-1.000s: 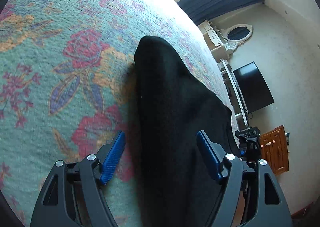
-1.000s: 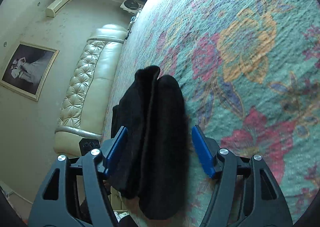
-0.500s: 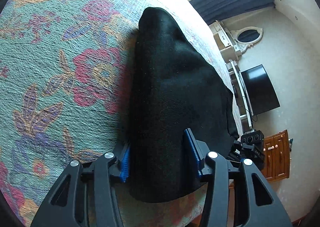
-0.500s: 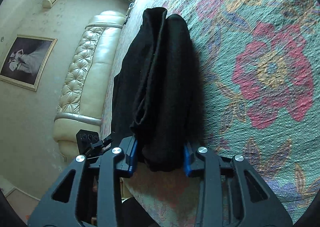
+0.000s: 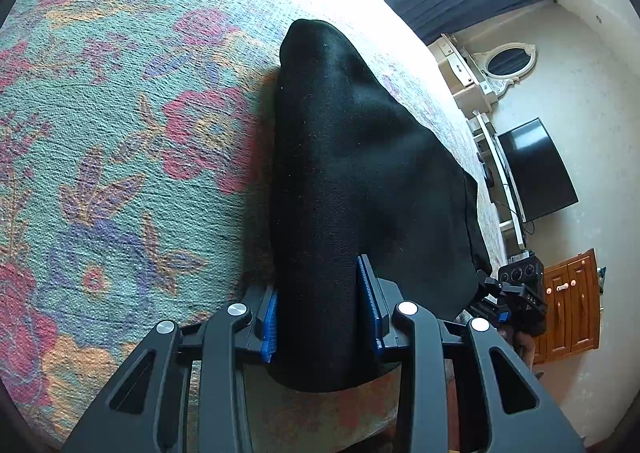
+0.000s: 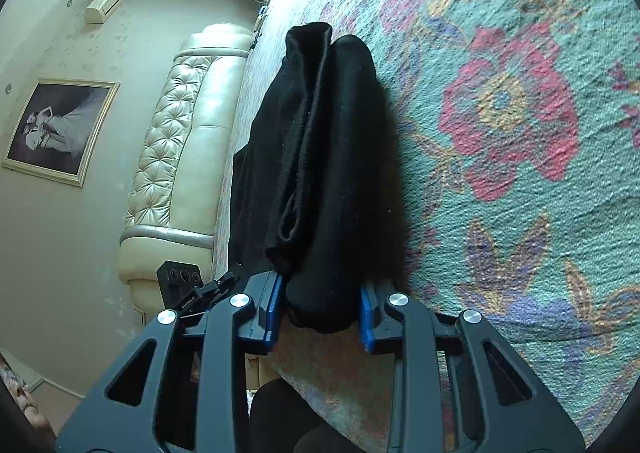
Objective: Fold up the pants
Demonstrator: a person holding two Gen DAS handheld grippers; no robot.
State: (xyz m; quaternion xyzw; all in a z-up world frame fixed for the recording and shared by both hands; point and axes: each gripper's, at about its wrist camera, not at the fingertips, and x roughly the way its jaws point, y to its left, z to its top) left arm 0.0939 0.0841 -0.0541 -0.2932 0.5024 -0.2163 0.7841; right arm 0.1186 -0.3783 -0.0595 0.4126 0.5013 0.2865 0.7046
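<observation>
The black pants (image 5: 352,173) lie folded in a long strip on the floral bedspread (image 5: 120,133). My left gripper (image 5: 322,313) is shut on the near edge of the pants, blue pads pressing the fabric from both sides. In the right wrist view the pants (image 6: 320,157) show layered folds, and my right gripper (image 6: 320,309) is shut on their near end close to the bed's edge. The other gripper shows past the pants in each view, in the left wrist view (image 5: 520,293) and in the right wrist view (image 6: 188,285).
The bed's edge runs just under both grippers. A television (image 5: 536,169), a wooden cabinet (image 5: 568,313) and an oval mirror (image 5: 508,59) stand beyond the bed on one side. A cream tufted headboard (image 6: 180,157) and a framed picture (image 6: 60,129) are on the other.
Both grippers went from open around the pants to shut on the near edge. The pants edge has lifted slightly off the bedspread.
</observation>
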